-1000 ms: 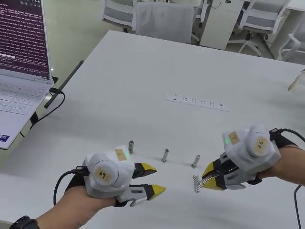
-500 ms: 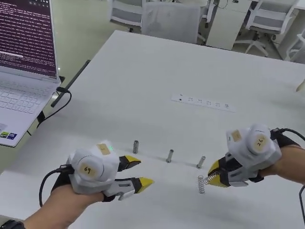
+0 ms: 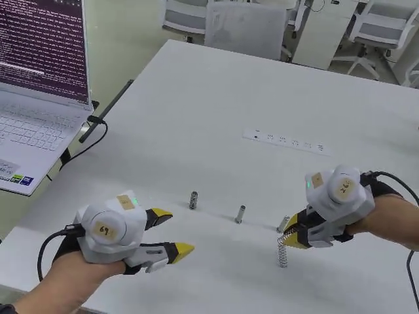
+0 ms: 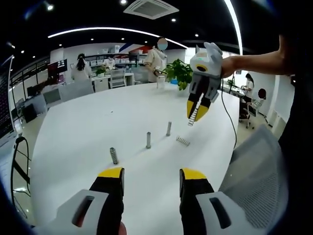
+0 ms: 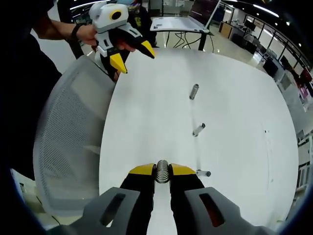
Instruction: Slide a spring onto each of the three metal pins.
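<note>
Three metal pins stand in a row on the white table (image 3: 216, 118). The left pin (image 3: 193, 200) carries a spring, while the middle pin (image 3: 240, 214) and the right pin (image 3: 283, 224) are bare. My right gripper (image 3: 292, 233) hovers just right of the right pin, shut on a spring (image 5: 163, 171) that sticks out between its tips. The left gripper view shows that held spring (image 4: 192, 116) hanging above the table. Another spring (image 3: 283, 256) lies loose on the table in front of the right pin. My left gripper (image 3: 177, 230) is open with nothing in it, near the table's front edge and left of the pins.
An open laptop (image 3: 33, 98) sits at the far left with a black cable (image 3: 85, 140) trailing beside it. A white power strip (image 3: 287, 141) lies beyond the pins. Office chairs (image 3: 245, 29) stand past the table's far edge. A chair back (image 5: 73, 147) is near the front edge.
My left gripper has drawn back to the left, away from the left pin. My right gripper, still holding its spring, has come closer to the right pin. The head camera has shifted.
</note>
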